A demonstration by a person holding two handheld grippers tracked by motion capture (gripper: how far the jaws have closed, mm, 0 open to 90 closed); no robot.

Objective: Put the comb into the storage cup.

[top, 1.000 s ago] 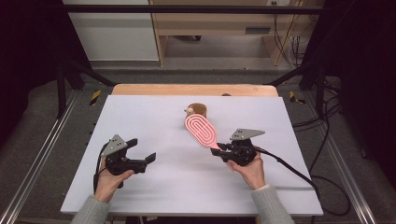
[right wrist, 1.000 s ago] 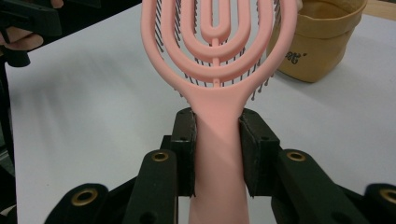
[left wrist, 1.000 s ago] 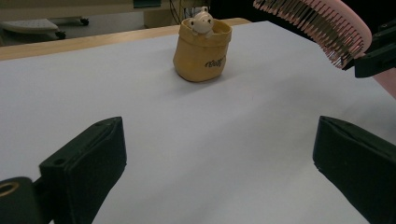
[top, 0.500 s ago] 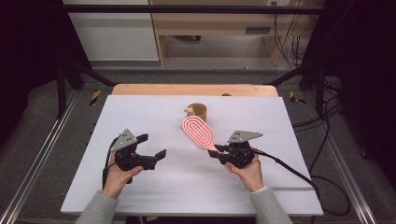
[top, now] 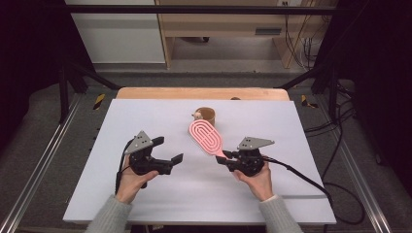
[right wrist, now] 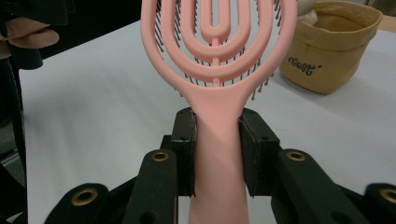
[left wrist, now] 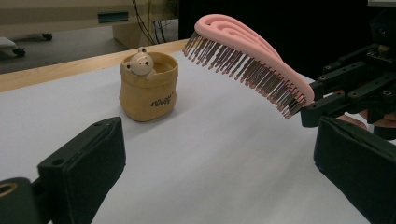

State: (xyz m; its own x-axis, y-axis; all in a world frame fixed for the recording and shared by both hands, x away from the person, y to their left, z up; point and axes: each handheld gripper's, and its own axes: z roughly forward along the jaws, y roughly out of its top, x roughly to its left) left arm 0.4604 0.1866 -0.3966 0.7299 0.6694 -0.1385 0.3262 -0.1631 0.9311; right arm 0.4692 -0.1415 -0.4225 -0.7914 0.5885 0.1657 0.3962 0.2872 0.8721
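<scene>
Right gripper (right wrist: 217, 154) fingers (right wrist: 254, 149) pinch brush (right wrist: 217, 56) handle. Left gripper (top: 167, 153) fingers spread, empty. Left gripper view reveals bristles facing down; brush above table (top: 145, 204), head aimed far-left toward cup (left wrist: 148, 86).

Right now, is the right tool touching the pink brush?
Touching. Right gripper view: the right tool has both pads clamped against the handle of the pink brush.
</scene>
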